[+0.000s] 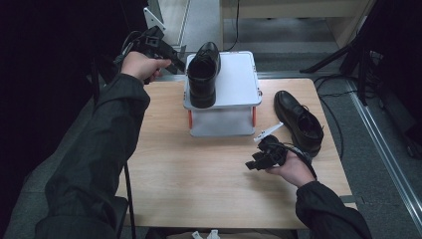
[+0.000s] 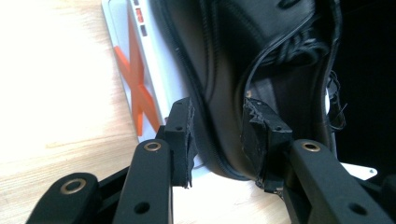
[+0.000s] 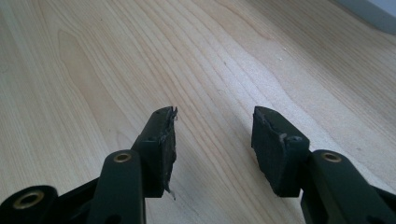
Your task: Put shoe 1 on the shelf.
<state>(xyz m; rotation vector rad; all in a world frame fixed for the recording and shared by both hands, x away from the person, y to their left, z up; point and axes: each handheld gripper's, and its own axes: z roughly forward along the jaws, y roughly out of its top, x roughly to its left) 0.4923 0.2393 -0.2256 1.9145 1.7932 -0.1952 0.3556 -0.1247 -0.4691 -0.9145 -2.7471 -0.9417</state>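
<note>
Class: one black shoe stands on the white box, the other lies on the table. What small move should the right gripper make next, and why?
Probably turn toward the shoe on the table and reach for it: the right gripper is open and empty above bare wood, while the left gripper stands open beside the shoe on the white box, apparently having placed it.

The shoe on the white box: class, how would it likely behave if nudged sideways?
The shoe stands upright on its sole, so it would probably slide, not roll. Its heel overhangs the box edge, so it may tip off. The upper looks fairly stiff.

floor (image 1: 308,50): grey, lying past the table | table (image 1: 199,184): light wood, standing in the middle | left side: staying very dark | cables (image 1: 333,94): trailing over the floor
</note>
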